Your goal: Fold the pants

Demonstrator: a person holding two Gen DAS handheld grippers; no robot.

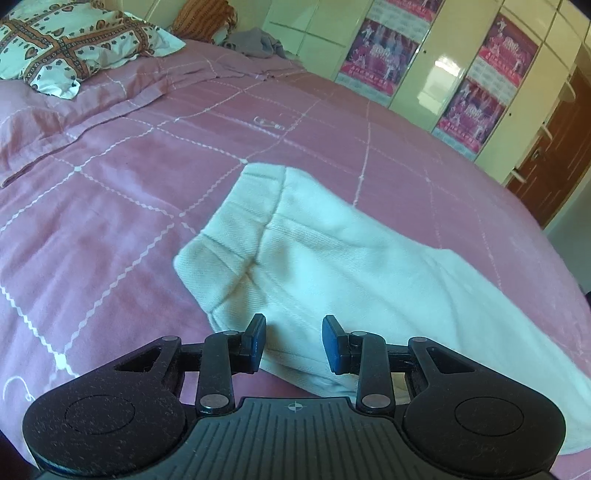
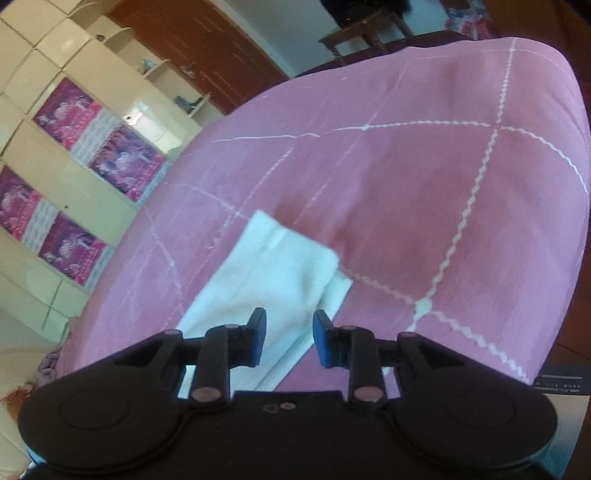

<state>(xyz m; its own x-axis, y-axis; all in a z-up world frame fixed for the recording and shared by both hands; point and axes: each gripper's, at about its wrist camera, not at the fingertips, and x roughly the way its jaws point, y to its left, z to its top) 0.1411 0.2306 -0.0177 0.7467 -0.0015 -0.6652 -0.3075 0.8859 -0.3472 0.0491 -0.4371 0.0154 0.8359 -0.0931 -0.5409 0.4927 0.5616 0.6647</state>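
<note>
White pants (image 1: 332, 258) lie flat on a pink bedspread (image 1: 110, 221), waistband end at the upper left in the left wrist view, legs running down to the right. My left gripper (image 1: 294, 343) is open and empty, just above the near edge of the pants. In the right wrist view the leg ends of the pants (image 2: 273, 273) lie one over the other on the bedspread (image 2: 424, 206). My right gripper (image 2: 289, 338) is open and empty, hovering over the near part of the legs.
A patterned pillow (image 1: 70, 44) and crumpled clothes (image 1: 255, 44) lie at the head of the bed. Cream wardrobes with pink posters (image 1: 443, 74) stand along the far side. A brown door (image 2: 207, 48) and a wooden chair (image 2: 365, 29) stand beyond the bed's foot.
</note>
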